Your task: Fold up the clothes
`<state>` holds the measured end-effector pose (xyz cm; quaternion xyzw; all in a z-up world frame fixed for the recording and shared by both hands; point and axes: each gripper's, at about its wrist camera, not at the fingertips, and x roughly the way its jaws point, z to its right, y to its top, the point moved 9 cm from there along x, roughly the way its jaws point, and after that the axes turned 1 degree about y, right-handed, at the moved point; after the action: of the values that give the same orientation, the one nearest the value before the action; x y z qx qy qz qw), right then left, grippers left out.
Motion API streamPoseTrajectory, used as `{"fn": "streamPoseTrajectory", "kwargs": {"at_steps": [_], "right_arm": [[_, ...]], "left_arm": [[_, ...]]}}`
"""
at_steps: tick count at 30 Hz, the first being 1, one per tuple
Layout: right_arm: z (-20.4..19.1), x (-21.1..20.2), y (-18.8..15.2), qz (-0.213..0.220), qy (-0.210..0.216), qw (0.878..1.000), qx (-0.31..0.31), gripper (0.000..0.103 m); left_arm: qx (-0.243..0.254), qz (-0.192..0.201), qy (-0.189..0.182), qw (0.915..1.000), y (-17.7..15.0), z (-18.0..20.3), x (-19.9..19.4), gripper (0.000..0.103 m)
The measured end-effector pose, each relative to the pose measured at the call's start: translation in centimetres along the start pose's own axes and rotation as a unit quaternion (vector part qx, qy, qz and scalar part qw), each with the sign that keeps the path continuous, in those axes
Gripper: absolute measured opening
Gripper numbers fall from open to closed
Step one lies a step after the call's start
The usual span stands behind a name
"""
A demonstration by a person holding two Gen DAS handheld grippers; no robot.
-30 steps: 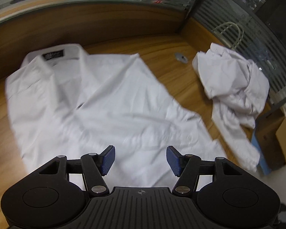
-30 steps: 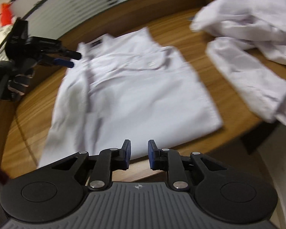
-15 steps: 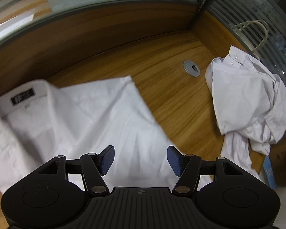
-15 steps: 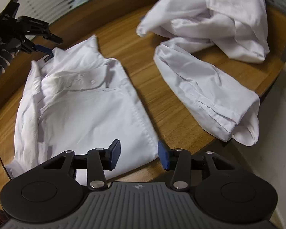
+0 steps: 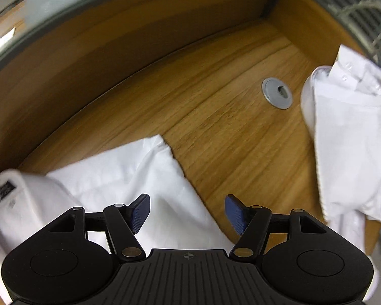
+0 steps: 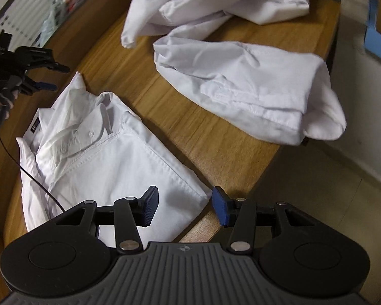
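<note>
A folded white shirt (image 6: pixel 109 162) lies on the wooden table, collar and black label at the far left. In the left wrist view the same shirt (image 5: pixel 129 178) fills the lower left. My left gripper (image 5: pixel 186 212) is open and empty above the shirt's right edge; it also shows in the right wrist view (image 6: pixel 35 76) beyond the collar. My right gripper (image 6: pixel 184 208) is open and empty over the shirt's near corner at the table edge. A crumpled pile of white shirts (image 6: pixel 241 76) lies to the right and shows in the left wrist view (image 5: pixel 350 137).
A grey cable grommet (image 5: pixel 277 92) sits in the table top (image 5: pixel 228 137) between shirt and pile. Wooden back panels rise behind the table. The table's rounded front edge (image 6: pixel 243 198) and the floor lie to the right. A thin black cable (image 6: pixel 35 180) crosses the shirt.
Both grippers have moved in closer over the shirt. The right gripper's jaws have opened wider. The left gripper has swung right toward the shirt's far edge.
</note>
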<state>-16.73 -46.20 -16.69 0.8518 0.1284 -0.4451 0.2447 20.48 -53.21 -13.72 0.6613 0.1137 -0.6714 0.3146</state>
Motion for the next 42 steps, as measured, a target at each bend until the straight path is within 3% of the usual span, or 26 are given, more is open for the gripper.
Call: {"fn": "streamPoseTrajectory", "kwargs": {"at_steps": [8, 10, 11, 14, 16, 19, 22, 32, 42], "right_arm": [[0.3, 0.7, 0.0, -0.001, 0.015, 0.999, 0.028, 0.051], [0.2, 0.9, 0.2, -0.001, 0.021, 0.999, 0.032, 0.051], [0.2, 0.9, 0.3, 0.000, 0.025, 0.999, 0.034, 0.050], [0.4, 1.2, 0.5, -0.003, 0.035, 0.998, 0.047, 0.036], [0.7, 1.3, 0.4, -0.005, 0.048, 0.997, 0.060, 0.026], [0.4, 0.9, 0.2, 0.000, 0.067, 0.995, 0.073, 0.013], [-0.9, -0.3, 0.2, 0.016, 0.070, 0.996, 0.043, 0.009], [-7.1, -6.4, -1.7, 0.053, 0.059, 0.994, -0.070, 0.008], [-14.6, -9.5, -7.1, 0.074, 0.033, 0.976, -0.204, 0.008]], "left_arm": [[0.060, -0.007, 0.047, 0.9971, 0.9, 0.6, 3.1, 0.063], [0.058, -0.016, 0.053, 0.9968, 0.7, 0.3, 3.7, 0.050], [0.057, -0.018, 0.056, 0.9966, 0.5, 0.2, 3.9, 0.050], [0.057, -0.006, 0.058, 0.9967, 0.4, -0.2, 3.8, 0.039], [0.050, -0.003, 0.049, 0.9976, 0.4, -0.5, 3.5, 0.023], [0.030, 0.000, 0.030, 0.9991, 0.4, -1.0, 2.9, 0.007], [0.016, 0.008, 0.014, 0.9997, 0.3, -1.3, 1.7, 0.004], [-0.039, 0.039, -0.058, 0.9968, -1.2, -4.9, -4.9, 0.003], [-0.066, 0.086, -0.110, 0.9880, -5.6, -11.0, -10.3, 0.003]]}}
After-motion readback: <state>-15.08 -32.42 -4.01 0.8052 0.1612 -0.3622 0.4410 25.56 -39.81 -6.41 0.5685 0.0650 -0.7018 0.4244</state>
